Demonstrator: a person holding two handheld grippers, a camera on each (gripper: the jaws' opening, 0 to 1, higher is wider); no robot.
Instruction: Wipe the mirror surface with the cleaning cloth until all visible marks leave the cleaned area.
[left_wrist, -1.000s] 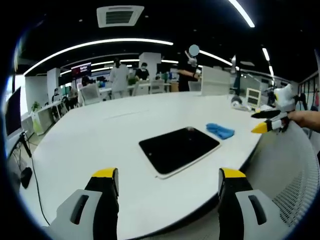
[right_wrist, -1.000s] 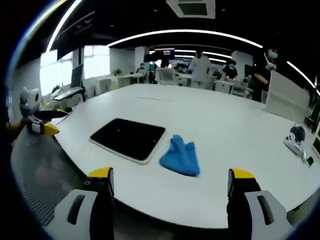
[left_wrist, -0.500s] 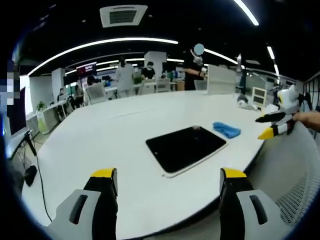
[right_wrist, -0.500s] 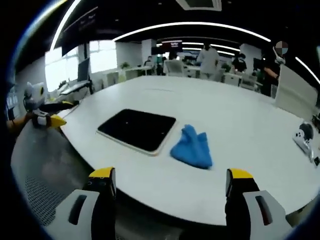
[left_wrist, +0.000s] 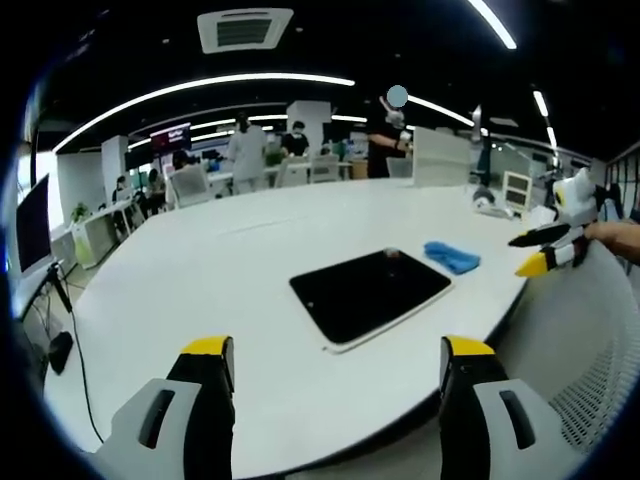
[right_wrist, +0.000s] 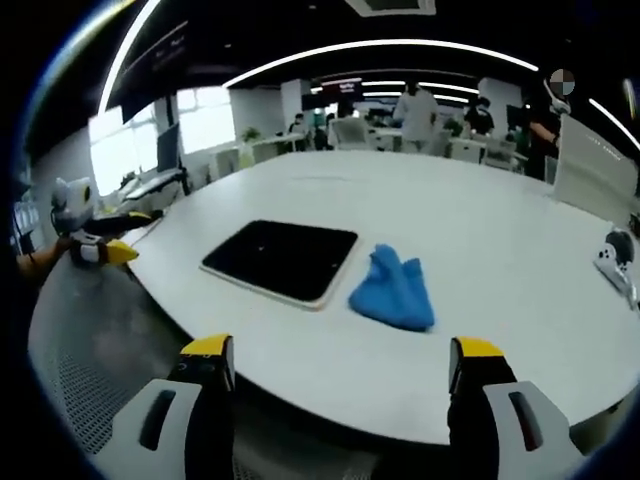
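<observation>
A dark rectangular mirror (left_wrist: 368, 292) (right_wrist: 281, 260) with a pale rim lies flat near the front edge of the large white table (left_wrist: 200, 290) (right_wrist: 500, 250). A crumpled blue cleaning cloth (left_wrist: 451, 257) (right_wrist: 394, 290) rests on the table just beside the mirror's short side. My left gripper (left_wrist: 338, 355) is open and held back from the table edge, well short of the mirror. My right gripper (right_wrist: 333, 355) is also open, off the table edge, with the cloth ahead of it. Each gripper also appears at the side of the other's view, the right gripper (left_wrist: 545, 250) and the left gripper (right_wrist: 95, 245).
A white device (right_wrist: 618, 262) lies at the table's far right. Several people stand and sit among desks and chairs (left_wrist: 270, 160) at the back of the office. A monitor and cables (left_wrist: 45, 290) stand left of the table. Perforated grey flooring (right_wrist: 90, 370) lies beside the table.
Both views shifted slightly as the hands moved. In the right gripper view the cloth and mirror have drawn a little closer. Nothing on the table has moved.
</observation>
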